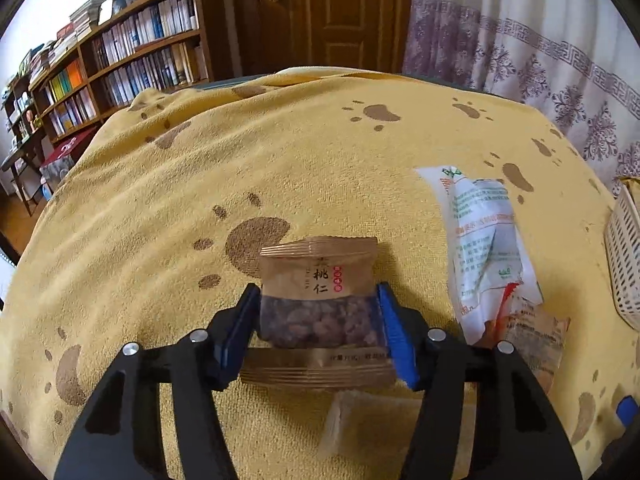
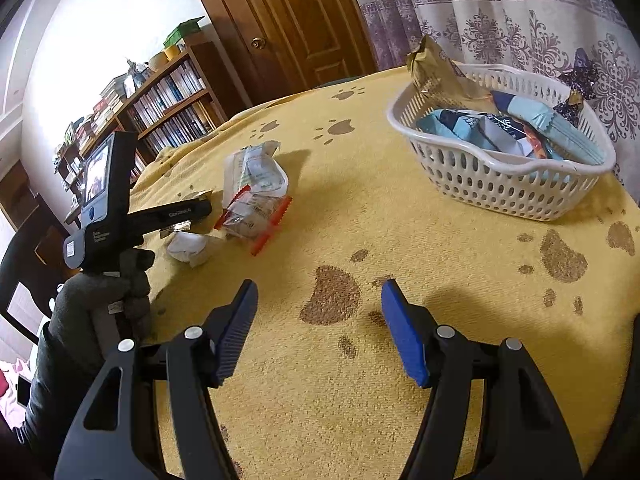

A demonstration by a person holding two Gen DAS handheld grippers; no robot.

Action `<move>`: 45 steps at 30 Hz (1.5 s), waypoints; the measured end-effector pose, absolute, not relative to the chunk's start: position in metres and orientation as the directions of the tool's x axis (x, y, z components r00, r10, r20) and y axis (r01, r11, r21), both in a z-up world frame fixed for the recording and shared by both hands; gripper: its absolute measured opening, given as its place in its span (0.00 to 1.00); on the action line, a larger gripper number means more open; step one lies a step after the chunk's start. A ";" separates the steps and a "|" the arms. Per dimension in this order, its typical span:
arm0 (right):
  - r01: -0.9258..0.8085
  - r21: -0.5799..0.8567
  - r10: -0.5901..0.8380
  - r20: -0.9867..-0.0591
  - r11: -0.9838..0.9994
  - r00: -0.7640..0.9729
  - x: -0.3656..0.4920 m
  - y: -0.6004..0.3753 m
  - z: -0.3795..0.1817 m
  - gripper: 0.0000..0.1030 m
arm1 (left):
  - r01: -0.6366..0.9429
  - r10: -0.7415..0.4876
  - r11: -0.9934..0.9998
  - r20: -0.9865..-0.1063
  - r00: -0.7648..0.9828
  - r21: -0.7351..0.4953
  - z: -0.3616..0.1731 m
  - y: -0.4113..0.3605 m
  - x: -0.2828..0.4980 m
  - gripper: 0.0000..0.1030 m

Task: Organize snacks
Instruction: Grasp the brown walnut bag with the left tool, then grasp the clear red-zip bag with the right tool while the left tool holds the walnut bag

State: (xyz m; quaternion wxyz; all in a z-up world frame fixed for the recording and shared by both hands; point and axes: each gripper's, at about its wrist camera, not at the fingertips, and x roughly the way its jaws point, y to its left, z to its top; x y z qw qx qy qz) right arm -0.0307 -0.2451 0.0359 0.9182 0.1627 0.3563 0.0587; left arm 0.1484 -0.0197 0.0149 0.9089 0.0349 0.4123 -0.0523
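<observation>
— Yellow towelling cloth (image 1: 320, 168) with brown paw prints covers the whole surface; behind it stand a bookshelf (image 1: 132, 52), a wooden door (image 1: 332, 12) and a patterned curtain (image 1: 520, 60).

— And the snack?

— A brown paper walnut packet (image 1: 318, 300), its lower half clear so the dark kernels show, with black characters on the front. It sits between the blue pads of the left gripper (image 1: 318, 320), which touch it on both sides, closed around it just above the cloth.

— Anything near it?

— A crumpled white wrapper with green print (image 1: 484, 240) lies to its right, and a pale packet (image 1: 368, 424) just beneath the gripper.

— The other claw?

— The right gripper (image 2: 318, 328) hangs over bare cloth, fingers spread wide, holding nothing. A white slotted basket (image 2: 496, 184) with blue and brown snack packs stands at the far right, near the curtain.
</observation>
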 end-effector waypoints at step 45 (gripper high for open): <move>-0.239 0.256 0.350 -0.704 0.937 0.618 0.101 -0.168 0.027 0.64 | 0.030 -0.012 0.999 -0.641 0.767 0.017 0.051 0.021 0.104 0.57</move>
